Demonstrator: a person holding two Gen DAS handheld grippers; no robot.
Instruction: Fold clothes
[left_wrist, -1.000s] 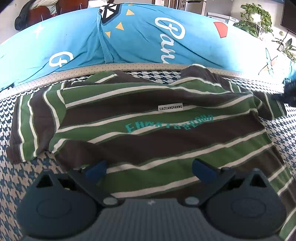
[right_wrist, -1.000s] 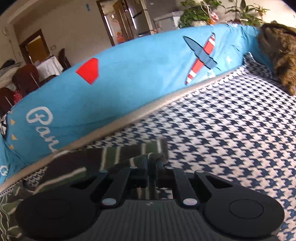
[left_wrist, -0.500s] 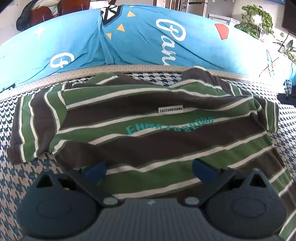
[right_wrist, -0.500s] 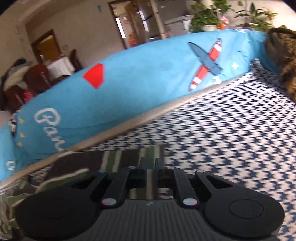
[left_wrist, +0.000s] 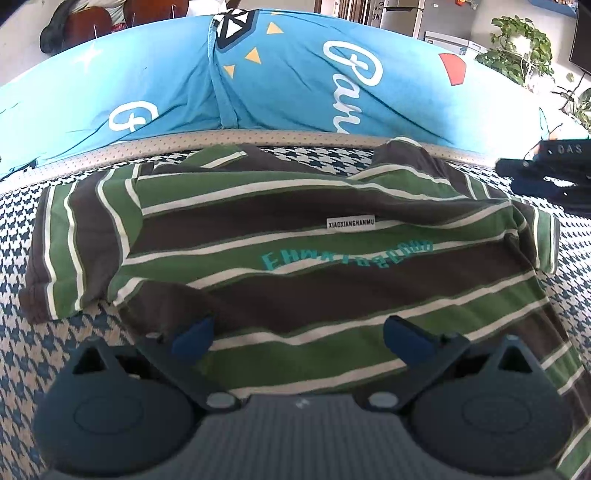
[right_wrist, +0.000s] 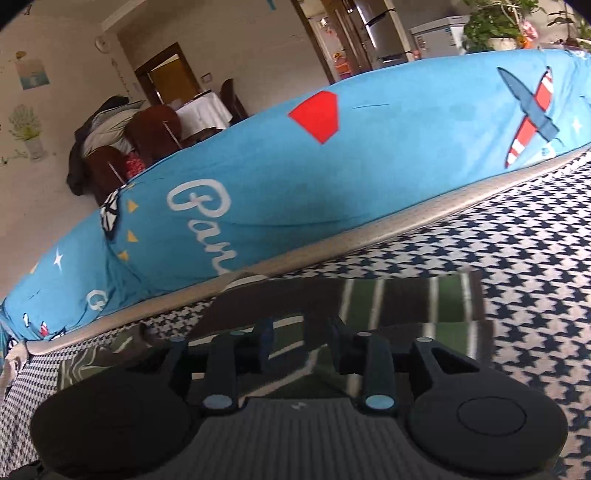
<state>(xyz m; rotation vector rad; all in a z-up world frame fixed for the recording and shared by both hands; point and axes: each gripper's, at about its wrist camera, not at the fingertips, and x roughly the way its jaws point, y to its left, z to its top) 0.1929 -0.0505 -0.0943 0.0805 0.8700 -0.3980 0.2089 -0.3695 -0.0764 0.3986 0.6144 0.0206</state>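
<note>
A green, brown and white striped T-shirt (left_wrist: 295, 236) lies spread on the houndstooth surface (left_wrist: 22, 332), chest print and label up. My left gripper (left_wrist: 301, 338) is open above its near hem, touching nothing. My right gripper (right_wrist: 303, 339) is open just above the shirt's right sleeve (right_wrist: 413, 299), which lies flat; its dark body also shows at the right edge of the left wrist view (left_wrist: 546, 170).
A long blue printed bolster cushion (left_wrist: 295, 81) runs along the far edge, also in the right wrist view (right_wrist: 332, 177). Houndstooth cover (right_wrist: 517, 258) stretches right of the sleeve. Chairs and a doorway stand beyond.
My right gripper has opened and let go of the sleeve, which now lies flat, and has drawn back to the right. The left gripper has stayed put.
</note>
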